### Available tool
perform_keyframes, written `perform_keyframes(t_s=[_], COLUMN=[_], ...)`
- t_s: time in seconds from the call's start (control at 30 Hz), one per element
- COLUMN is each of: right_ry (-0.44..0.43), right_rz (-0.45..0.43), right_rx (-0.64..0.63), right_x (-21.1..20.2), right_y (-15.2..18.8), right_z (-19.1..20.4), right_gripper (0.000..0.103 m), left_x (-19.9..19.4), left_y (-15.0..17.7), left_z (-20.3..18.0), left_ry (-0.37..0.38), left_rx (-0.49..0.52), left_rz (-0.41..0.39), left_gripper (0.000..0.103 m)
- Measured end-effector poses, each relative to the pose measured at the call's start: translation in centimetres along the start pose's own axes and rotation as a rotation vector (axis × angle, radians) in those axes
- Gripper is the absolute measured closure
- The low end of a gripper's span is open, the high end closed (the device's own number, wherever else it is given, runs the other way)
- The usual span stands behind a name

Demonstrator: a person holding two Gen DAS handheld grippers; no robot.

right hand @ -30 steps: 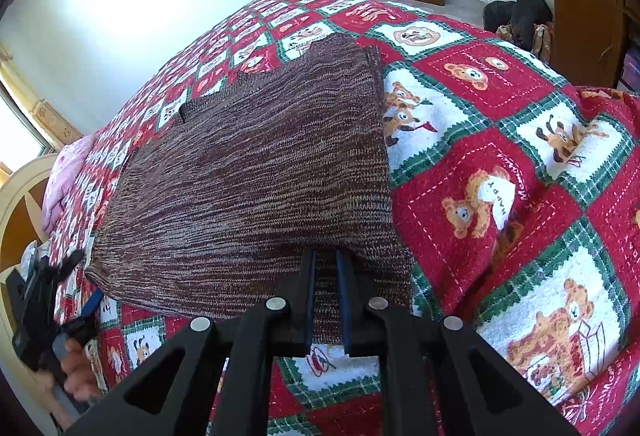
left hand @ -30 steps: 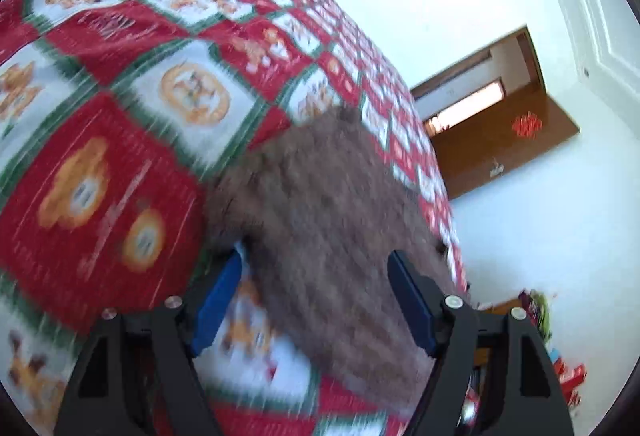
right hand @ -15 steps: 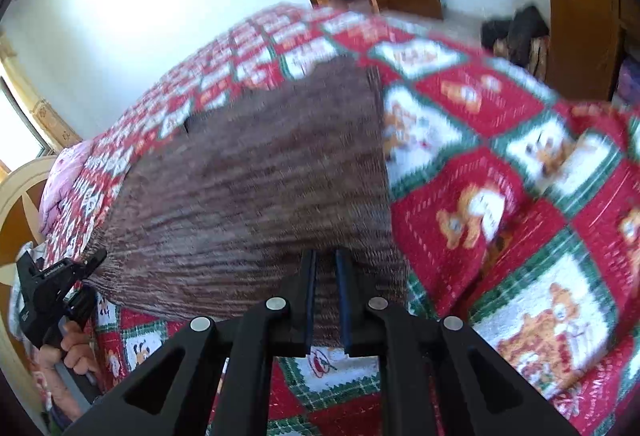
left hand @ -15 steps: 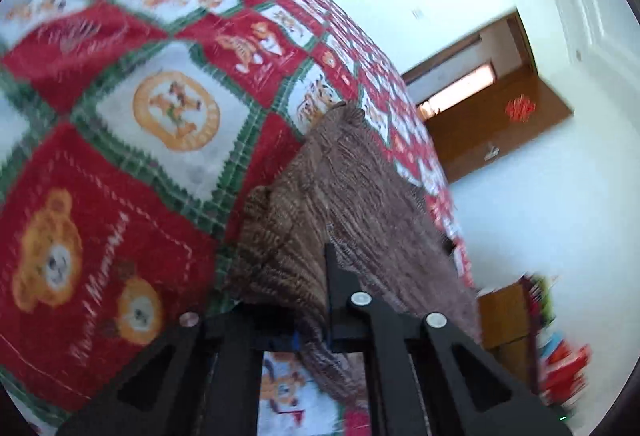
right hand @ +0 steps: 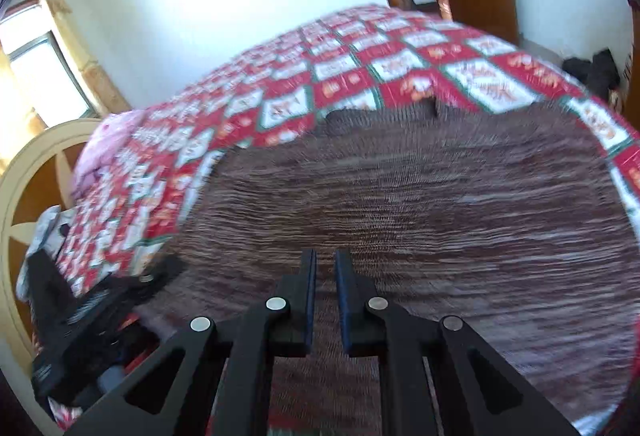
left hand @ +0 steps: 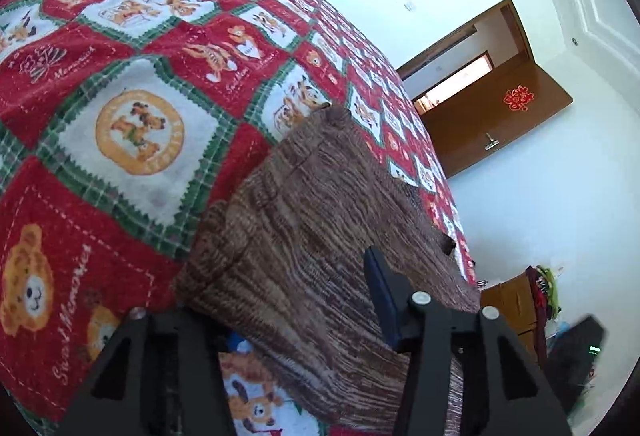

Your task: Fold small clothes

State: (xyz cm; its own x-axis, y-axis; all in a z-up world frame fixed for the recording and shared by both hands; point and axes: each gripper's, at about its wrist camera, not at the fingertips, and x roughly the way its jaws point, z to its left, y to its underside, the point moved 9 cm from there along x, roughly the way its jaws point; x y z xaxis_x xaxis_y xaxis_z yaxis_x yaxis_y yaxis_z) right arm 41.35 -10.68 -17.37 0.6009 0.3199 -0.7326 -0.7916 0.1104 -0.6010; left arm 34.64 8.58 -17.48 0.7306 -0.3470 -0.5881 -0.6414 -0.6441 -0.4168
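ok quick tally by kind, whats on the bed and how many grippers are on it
brown knit garment: 1
red patchwork quilt: 1
pink pillow: 1
grippers: 2, left gripper and right gripper
total: 5

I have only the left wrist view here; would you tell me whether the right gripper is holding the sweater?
Observer: Yes, the right gripper has its fingers almost together, and they appear closed on the near edge of the brown sweater.
Operator: Thank you. What lies beyond the sweater at that end of the bed?
Observer: A pink pillow lies on the quilt, next to a cream headboard.
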Motion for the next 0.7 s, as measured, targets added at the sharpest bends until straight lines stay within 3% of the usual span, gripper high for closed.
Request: perform_keyframes(t_s=[0.03, 0.1, 0.23, 0.27, 0.3, 0.33, 0.5, 0.57, 0.7], right_ry=[0.009, -0.019, -0.011, -0.005, -0.002, -0.004, -0.146, -0.130, -0.141], right_rz=[0.055, 0.006, -0.001, -0.008, -0.014, -0.020, -0.074, -0.124, -0.128], right_rx=[0.019, 0.028, -0.019, -0.037, -0.050, -0.055, 0.127, 0.181, 0.224], right_x=[1.8, 1.8, 1.9, 1.9, 2.0, 1.9, 0.0, -1.4, -3.0], right_y=[1.0, 1.0, 1.1, 1.2, 1.2, 1.3, -0.2, -1.0, -1.8], right_z=[-0.3, -0.5, -0.2, -0.1, 0.0, 0.1, -1.9, -3.6, -5.9], right_gripper=[0.093, 0.093, 0.093, 0.093, 0.093, 0.093, 0.093, 0.093, 0.093], left_x=[0.2, 0.6, 1.1, 1.2, 1.3, 1.5, 0.4, 0.1, -0.2], left_y=[-0.1, -0.4, -1.0, -1.1, -1.1, -1.1, -1.4, -1.4, -0.4], left_z=[-0.1, -0.3, -0.3, -0.4, -0.3, -0.2, -1.7, -3.1, -7.4], left_ry=[-0.006, -0.019, -0.046, -0.056, -0.069, -0.073, -0.052, -0.051, -0.017], left_rx=[0.007, 0.023, 0.026, 0.038, 0.053, 0.066, 0.149, 0.207, 0.343], left_rz=[-0.002, -0.011, -0.037, -0.038, -0.034, -0.018, -0.030, -0.048, -0.063], left_gripper=[0.049, 0.049, 0.052, 0.061, 0.082, 0.090, 0.090, 0.090, 0.090])
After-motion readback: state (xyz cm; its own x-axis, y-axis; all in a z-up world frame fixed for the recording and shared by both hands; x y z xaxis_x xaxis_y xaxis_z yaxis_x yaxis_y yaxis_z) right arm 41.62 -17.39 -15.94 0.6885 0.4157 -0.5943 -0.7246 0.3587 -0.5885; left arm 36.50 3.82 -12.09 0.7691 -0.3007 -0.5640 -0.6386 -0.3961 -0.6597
